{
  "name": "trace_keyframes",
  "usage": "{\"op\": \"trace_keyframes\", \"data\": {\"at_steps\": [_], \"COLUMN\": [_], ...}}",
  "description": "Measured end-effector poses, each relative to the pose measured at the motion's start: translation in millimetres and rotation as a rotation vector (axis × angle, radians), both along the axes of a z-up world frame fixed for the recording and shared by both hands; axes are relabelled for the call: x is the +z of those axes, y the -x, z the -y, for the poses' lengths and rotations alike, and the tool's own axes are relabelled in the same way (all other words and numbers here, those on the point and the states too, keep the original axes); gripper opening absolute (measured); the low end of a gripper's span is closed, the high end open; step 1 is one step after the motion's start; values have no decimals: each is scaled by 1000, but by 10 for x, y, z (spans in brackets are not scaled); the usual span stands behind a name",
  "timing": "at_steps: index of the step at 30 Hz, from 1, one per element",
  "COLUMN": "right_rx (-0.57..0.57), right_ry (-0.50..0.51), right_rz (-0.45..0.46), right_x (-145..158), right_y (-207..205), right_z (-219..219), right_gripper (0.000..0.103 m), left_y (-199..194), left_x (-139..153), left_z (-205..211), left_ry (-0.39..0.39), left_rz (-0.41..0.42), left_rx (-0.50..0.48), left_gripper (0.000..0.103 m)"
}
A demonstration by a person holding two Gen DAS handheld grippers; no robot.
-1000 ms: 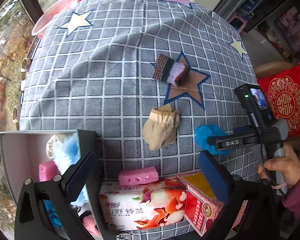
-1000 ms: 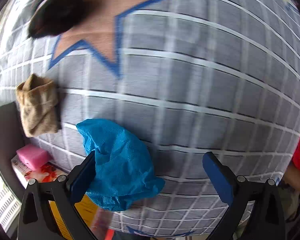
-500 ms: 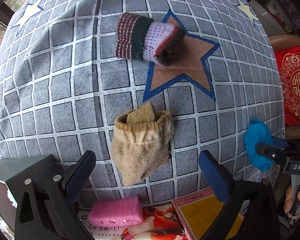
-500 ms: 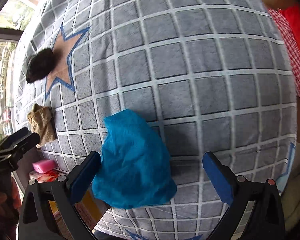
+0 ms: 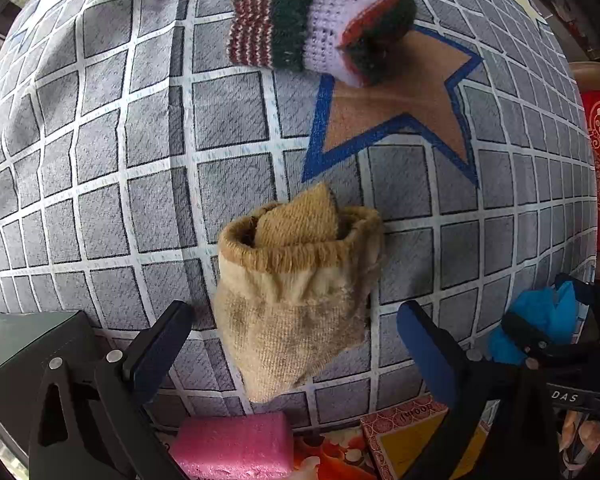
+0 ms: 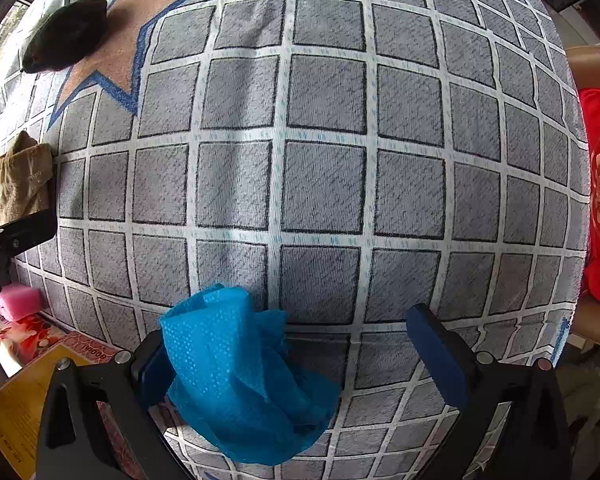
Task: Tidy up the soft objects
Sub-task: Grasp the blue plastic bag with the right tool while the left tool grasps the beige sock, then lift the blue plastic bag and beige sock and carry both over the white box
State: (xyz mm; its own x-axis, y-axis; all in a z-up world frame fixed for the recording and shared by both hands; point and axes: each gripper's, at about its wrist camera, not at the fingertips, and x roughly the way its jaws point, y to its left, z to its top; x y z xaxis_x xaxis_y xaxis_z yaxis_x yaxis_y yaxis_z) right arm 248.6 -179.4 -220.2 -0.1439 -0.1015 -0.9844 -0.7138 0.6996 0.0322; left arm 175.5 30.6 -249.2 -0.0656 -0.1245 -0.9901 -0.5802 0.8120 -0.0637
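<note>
Closer now, left gripper (image 5: 294, 350) jaws wide around beige sock (image 5: 296, 300); right gripper (image 6: 296, 354) spread, blue cloth (image 6: 240, 384) between.

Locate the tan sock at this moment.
In the left wrist view the tan sock lies on the checked tablecloth between the open left gripper's fingers, below the striped knit sock, above the pink sponge.

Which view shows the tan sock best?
The left wrist view: the tan sock lies centred and close between the open left gripper fingers, cuff and fold visible. The right wrist view shows it only small at the left edge.
</note>
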Motion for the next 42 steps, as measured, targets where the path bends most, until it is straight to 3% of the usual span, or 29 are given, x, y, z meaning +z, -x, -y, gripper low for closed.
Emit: {"op": "trace_keyframes", "data": {"at_steps": [7,8,18,20,21,23,24,25,29,35,42], "right_rx": [-10,-8,-28,-8,5,43,63,70,28,-66,-61], "right_ry": [6,6,20,7,-5,-37,-56,-75,-140,-267,-372], "right_rz": [-5,-6,-18,-5,5,27,28,8,-28,-53,-39], "right_x": [-71,-124,-219,-176,-139,-41,3,17,125,528,1096], "right_y": [-177,-311,-239,-172,-143,-76,-41,-17,-6,-72,5], "right_z": [-65,-151,-124,-100,-92,-81,-71,-54,51,144,-33], "right_gripper": [103,103,101,92,80,49,27,27,27,27,27], "left_y": [-107,-116,-72,-65,-59,-34,-32,-21,93,357,773], "left_x": [-91,-96,-36,10,64,203,238,258,485,938,1402], "left_z": [127,142,142,112,113,117,118,106,40,10,99], "left_ry": [-56,-53,-60,-72,-83,-105,-93,-66,-104,-135,-142], "left_rz": [-48,-50,-31,-12,3,39,52,66,118,208,290], "left_rx": [-82,-77,-39,-26,-29,-52,-65,-61,-34,-35,-7], "left_gripper": [103,103,102,96,85,54,28,20,19,19,19]}}
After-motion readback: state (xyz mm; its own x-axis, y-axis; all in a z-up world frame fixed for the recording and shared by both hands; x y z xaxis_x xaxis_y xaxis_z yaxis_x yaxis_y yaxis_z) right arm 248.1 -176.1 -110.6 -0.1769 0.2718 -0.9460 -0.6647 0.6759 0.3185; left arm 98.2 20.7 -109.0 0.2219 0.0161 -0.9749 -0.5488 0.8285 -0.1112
